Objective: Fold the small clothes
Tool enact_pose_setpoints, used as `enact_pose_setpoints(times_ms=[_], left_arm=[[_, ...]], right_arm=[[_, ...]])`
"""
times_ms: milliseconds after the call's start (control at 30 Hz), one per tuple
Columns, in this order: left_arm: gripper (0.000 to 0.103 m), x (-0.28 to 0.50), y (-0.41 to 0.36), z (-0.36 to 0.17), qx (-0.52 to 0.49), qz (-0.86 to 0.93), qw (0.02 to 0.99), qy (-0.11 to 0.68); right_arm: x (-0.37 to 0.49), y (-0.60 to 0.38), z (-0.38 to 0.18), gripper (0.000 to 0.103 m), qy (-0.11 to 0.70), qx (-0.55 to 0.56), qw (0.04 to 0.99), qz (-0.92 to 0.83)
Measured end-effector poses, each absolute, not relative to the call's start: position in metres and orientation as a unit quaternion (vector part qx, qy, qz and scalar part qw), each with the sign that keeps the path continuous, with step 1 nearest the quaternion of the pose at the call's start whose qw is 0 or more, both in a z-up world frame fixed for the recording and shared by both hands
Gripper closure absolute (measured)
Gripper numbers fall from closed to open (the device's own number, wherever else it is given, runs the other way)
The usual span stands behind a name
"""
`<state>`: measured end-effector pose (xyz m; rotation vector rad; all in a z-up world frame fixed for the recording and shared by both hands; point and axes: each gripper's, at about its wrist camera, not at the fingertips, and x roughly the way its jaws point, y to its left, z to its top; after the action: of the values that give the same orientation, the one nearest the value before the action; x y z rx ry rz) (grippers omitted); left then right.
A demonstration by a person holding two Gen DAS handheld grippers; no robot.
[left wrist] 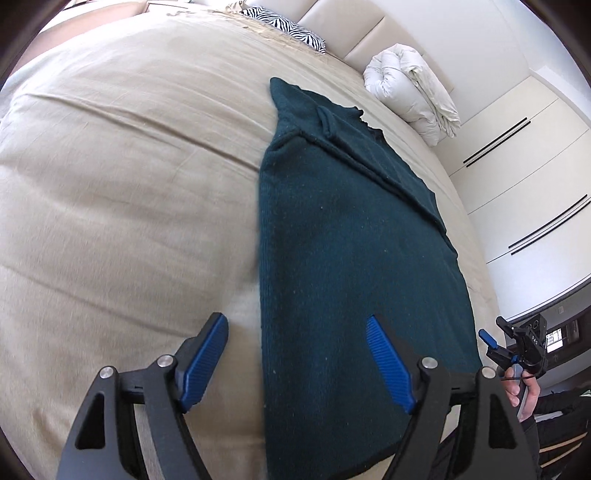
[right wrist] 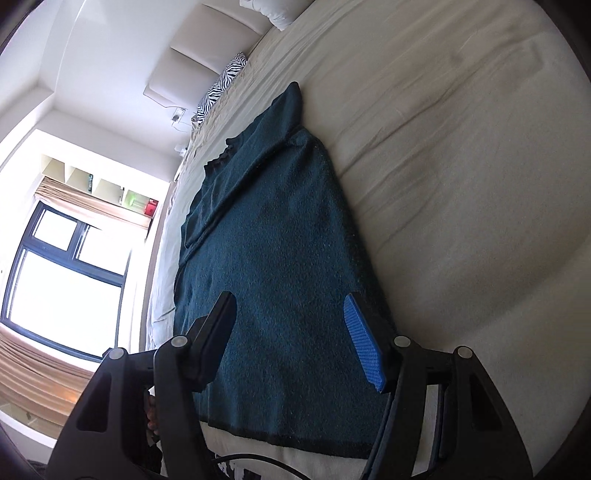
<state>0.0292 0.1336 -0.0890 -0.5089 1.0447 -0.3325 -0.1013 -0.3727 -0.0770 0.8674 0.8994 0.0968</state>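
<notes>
Bed left side: in the left wrist view the beige bedspread [left wrist: 122, 192] runs bare and wide from the left rim to the garment, only shallow creases crossing it.
Left gripper: the left gripper [left wrist: 295, 362] hangs above the near part of the bed with its blue pads wide apart and nothing between them; its left finger is over bare bedspread, its right finger over the garment.
Garment: the dark teal knit sweater [left wrist: 343, 251] lies flat on the bedspread as a long narrow strip running from the near edge of the bed toward the headboard, one sleeve folded across its upper part.
Sweater edges: the left long edge is straight and sits on open bedspread; the right long edge lies near the right edge of the mattress; the dark ribbed hem [right wrist: 295, 439] lies just short of the near edge of the bed.
Right gripper: the right gripper [right wrist: 291, 343] is held over the hem end, fingers apart, clamping nothing.
Far end: a zebra-print pillow [left wrist: 291, 29] and a rolled white duvet [left wrist: 410, 88] sit by the padded headboard [left wrist: 347, 26], well apart from the sweater.
Right margin: white wardrobe doors [left wrist: 524, 155] stand beside the bed, and the person's hand [left wrist: 522, 393] shows at the lower right.
Right wrist view: bedspread to the right of the sweater is open; a window [right wrist: 59, 273] fills the left.
</notes>
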Motion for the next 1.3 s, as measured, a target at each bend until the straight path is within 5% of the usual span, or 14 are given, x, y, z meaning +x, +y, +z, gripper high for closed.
enact_pose_setpoints(times_ms=[300, 733, 933, 1100, 1167, 1300], left_arm=[[0.025, -0.009, 0.133, -0.093, -0.251, -0.174, 0.798, 0.520], [0.046, -0.017, 0.135, -0.102, -0.273, -0.177, 0.762, 0.560], [0.036, -0.017, 0.135, -0.102, -0.297, -0.180, 0.750, 0.564], [0.039, -0.021, 0.125, -0.099, -0.272, -0.186, 0.749, 0.574], [0.048, -0.022, 0.124, -0.101, -0.269, -0.181, 0.750, 0.577], [0.083, -0.023, 0.129, -0.109, -0.277, -0.176, 0.741, 0.586]], right_arm=[[-0.139, -0.366, -0.086, 0.043, 0.446, 0.385, 0.808, 0.016], [-0.153, -0.372, -0.077, 0.044, 0.454, 0.372, 0.809, -0.008], [-0.157, -0.386, -0.083, 0.045, 0.467, 0.385, 0.796, -0.026], [-0.157, -0.387, -0.084, 0.046, 0.475, 0.384, 0.792, -0.023], [-0.155, -0.384, -0.085, 0.046, 0.488, 0.375, 0.788, -0.020], [-0.153, -0.376, -0.090, 0.053, 0.513, 0.368, 0.775, -0.007]])
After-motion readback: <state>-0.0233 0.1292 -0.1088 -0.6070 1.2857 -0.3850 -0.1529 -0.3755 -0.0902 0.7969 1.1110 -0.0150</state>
